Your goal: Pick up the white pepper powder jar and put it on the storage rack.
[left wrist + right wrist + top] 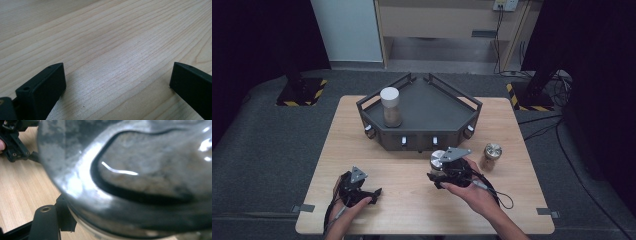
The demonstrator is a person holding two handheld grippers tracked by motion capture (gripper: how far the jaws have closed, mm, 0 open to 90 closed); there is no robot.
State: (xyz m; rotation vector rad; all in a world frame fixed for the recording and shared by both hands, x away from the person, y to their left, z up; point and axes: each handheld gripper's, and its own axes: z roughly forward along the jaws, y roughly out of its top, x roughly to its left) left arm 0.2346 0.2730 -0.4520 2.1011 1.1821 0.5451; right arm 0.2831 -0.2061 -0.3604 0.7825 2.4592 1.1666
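A small jar with a silver metal lid (437,161) is held just in front of the dark tray (447,112), with my right gripper (441,175) shut on it. Its shiny lid (140,170) looms very close in the right gripper view, beside one black finger (46,222). A second metal-lidded jar (491,156) stands on the table to the right. A taller jar with a white lid (391,106) stands on the tray's left side. My left gripper (368,194) rests low at the front left, open (117,72), with bare wood between its jaws.
The tray has low rails and several white knobs (403,141) along its front wall. The wooden table (412,200) has free room at the front middle. The left gripper (12,143) shows in the far corner of the right gripper view. Dark floor mats surround the table.
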